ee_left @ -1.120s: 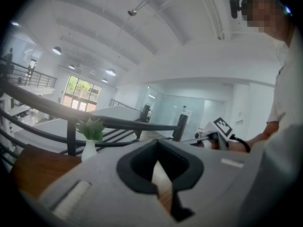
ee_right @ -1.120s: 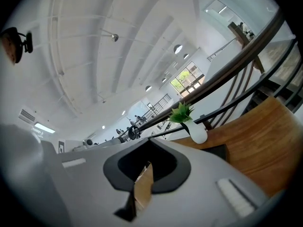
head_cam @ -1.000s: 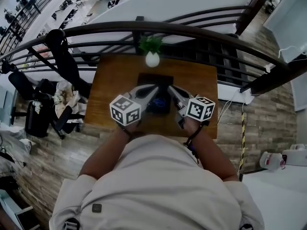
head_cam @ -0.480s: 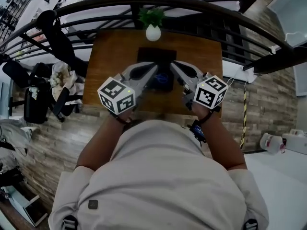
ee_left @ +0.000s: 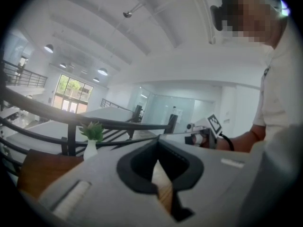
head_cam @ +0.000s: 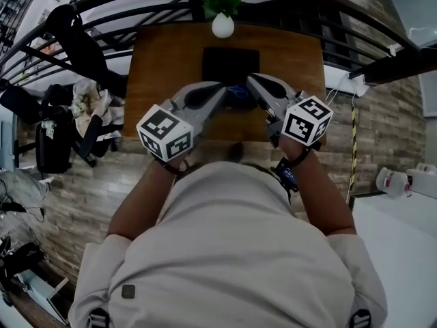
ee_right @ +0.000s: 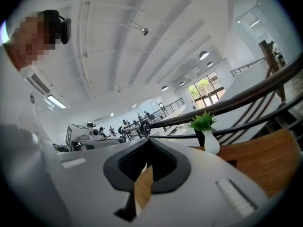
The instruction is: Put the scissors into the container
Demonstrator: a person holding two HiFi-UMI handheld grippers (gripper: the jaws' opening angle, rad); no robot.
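On the wooden table (head_cam: 160,67) lies a black container (head_cam: 230,64). Just at its near edge I see the blue handles of the scissors (head_cam: 238,96), partly hidden by the grippers; whether they lie inside the container I cannot tell. My left gripper (head_cam: 222,91) and my right gripper (head_cam: 250,82) point inward from either side of the scissors, tips close together above them. Both are shut and hold nothing. In the left gripper view the jaws meet with only wood showing behind them; the right gripper view shows the same.
A small plant in a white vase (head_cam: 222,20) stands at the table's far edge, with a dark curved railing (head_cam: 102,2) behind it. A chair with bags and clothes (head_cam: 75,125) stands left of the table. The vase (ee_right: 211,144) shows right of the right jaws.
Both grippers have drawn back toward the table's near edge and stayed shut. The table and container now sit higher in the head view.
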